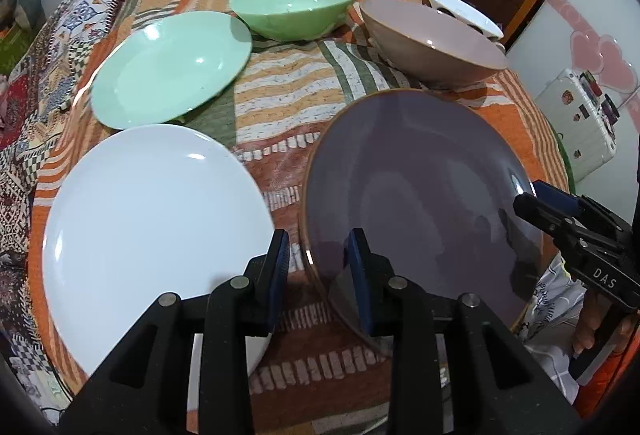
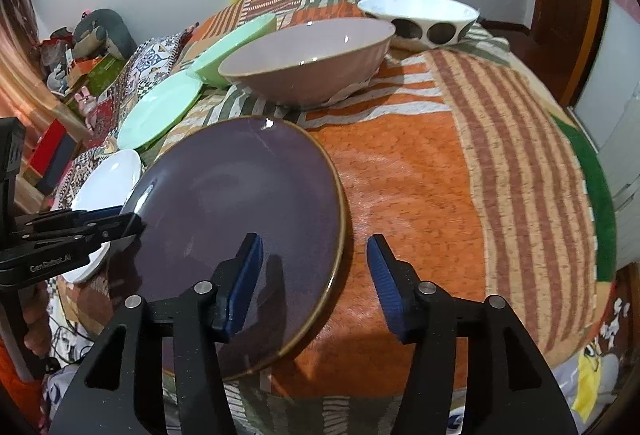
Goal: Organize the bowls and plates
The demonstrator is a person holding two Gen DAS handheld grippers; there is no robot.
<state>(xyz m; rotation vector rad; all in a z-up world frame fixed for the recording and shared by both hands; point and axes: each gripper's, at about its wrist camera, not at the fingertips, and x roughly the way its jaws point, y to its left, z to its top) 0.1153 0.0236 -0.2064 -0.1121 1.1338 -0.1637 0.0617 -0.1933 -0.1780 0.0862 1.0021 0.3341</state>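
A purple plate (image 1: pixel 420 195) (image 2: pixel 240 195) lies on the patchwork-covered table (image 2: pixel 420 175). My left gripper (image 1: pixel 318 263) stands open astride its left rim, one pad outside it and one over the plate, with cloth showing in the gap. My right gripper (image 2: pixel 316 263) is open astride the right rim, touching nothing. Each gripper also shows in the other's view: the left gripper (image 2: pixel 120 221), the right gripper (image 1: pixel 532 199). A white plate (image 1: pixel 152 219) lies to the left, with a green plate (image 1: pixel 168 67) behind it. A green bowl (image 1: pixel 296 7), a pinkish-brown bowl (image 2: pixel 308 63) and a white bowl with dark circles (image 2: pixel 420 19) stand at the back.
The table's rounded edge drops away close on the right and in front. A white case with stickers (image 1: pixel 576 127) stands beyond the right edge. Boxes and clutter (image 2: pixel 80 67) lie past the left edge. A hand (image 1: pixel 592 335) holds the right gripper's grip.
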